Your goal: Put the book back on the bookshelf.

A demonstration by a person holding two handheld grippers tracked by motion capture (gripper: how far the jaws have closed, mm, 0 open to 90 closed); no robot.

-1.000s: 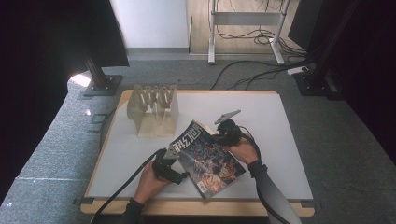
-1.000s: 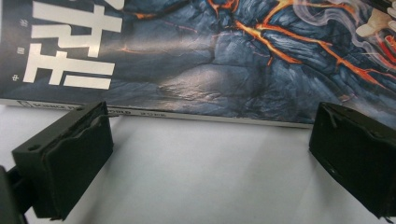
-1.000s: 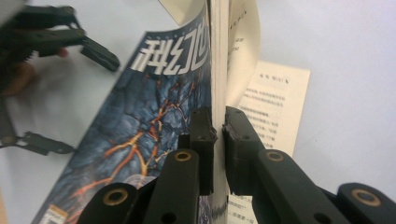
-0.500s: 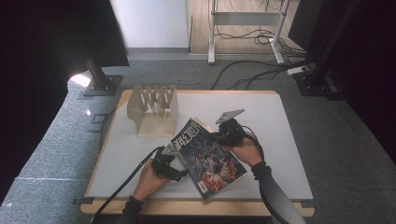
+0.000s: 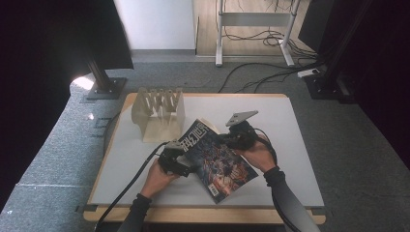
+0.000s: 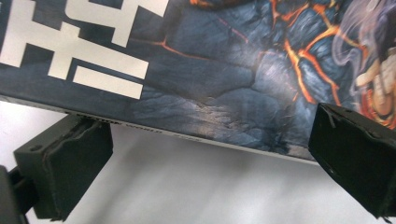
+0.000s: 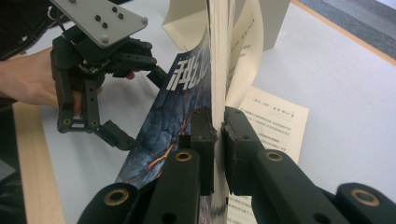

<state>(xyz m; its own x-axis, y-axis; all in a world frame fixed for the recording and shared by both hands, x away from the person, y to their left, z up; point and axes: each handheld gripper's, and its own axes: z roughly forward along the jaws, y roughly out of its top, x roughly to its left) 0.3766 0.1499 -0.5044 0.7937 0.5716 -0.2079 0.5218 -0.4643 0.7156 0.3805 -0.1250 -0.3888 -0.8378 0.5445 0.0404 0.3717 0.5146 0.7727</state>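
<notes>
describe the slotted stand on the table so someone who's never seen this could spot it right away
Start at the white tabletop with its wooden edge and look to its far left corner. There stands the slotted stand, a pale beige block with a row of upright dividers along its top. It is plain and unprinted, unlike the book with its dark cover held between the two grippers nearer the person.

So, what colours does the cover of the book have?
The book cover is dark blue-black with orange lava-like cracks and white lettering, seen best in the left gripper view.

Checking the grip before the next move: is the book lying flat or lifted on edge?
Lifted on edge: the right gripper pinches the book upright, its cover hanging down.
</notes>
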